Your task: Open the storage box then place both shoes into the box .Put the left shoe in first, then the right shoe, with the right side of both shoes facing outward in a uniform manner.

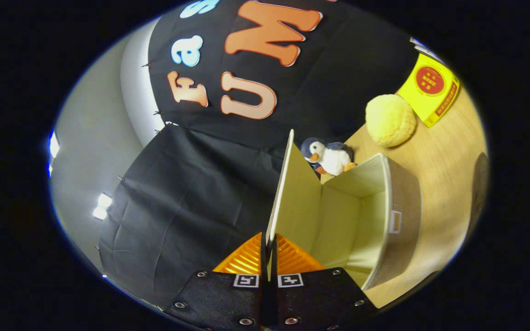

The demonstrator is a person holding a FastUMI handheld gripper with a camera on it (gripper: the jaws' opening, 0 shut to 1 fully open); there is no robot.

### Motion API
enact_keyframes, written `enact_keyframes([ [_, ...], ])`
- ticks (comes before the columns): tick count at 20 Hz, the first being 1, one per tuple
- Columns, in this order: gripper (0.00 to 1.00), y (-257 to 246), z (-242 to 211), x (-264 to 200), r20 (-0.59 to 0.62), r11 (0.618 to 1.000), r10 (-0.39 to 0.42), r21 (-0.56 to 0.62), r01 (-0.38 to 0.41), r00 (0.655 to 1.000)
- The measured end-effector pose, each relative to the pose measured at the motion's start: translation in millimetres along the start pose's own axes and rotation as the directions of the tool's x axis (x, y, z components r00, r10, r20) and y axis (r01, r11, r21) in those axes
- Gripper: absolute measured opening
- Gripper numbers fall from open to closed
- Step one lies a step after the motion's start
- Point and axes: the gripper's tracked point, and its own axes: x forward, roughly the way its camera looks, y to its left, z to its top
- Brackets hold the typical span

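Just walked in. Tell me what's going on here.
A handheld gripper has its two fingers closed on the edge of the storage box's lid, holding it swung up and open. The view is tilted, so the wooden table looks steep. The storage box beside the fingers is open, and the part of its inside that shows is bare. Beyond the box sit a penguin plush, a yellow fluffy ball and a yellow packet.

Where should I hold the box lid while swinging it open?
Stay on the lid's free edge, where the gripper is already shut on it, one finger on each face. The panel is thin and stands raised beside the open storage box, so pinching across its thickness looks surest.
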Motion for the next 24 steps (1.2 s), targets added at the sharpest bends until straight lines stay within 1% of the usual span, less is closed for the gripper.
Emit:
enact_keyframes([
  [3,0.01,35,-15,36,-0.03,0.998,0.0,-0.067,-0.002,1.0],
  [7,0.02,66,-43,84,-0.089,0.994,-0.001,-0.11,-0.008,0.996],
  [9,0.02,75,-56,105,-0.121,0.992,-0.008,-0.125,-0.008,0.993],
  [11,0.03,78,-68,124,-0.127,0.99,-0.025,-0.142,0.006,0.992],
  [13,0.08,79,-82,139,-0.141,0.983,-0.046,-0.18,0.02,0.989],
  [15,0.21,67,-95,142,-0.168,0.974,-0.091,-0.22,0.053,0.982],
  [17,0.59,57,-101,143,-0.181,0.965,-0.136,-0.247,0.089,0.974],
  [19,0.97,47,-97,138,-0.157,0.955,-0.176,-0.269,0.13,0.972],
  [22,0.97,36,-83,121,-0.108,0.948,-0.204,-0.269,0.169,0.973],
  [24,0.98,20,-70,103,-0.054,0.929,-0.25,-0.296,0.223,0.967],
])
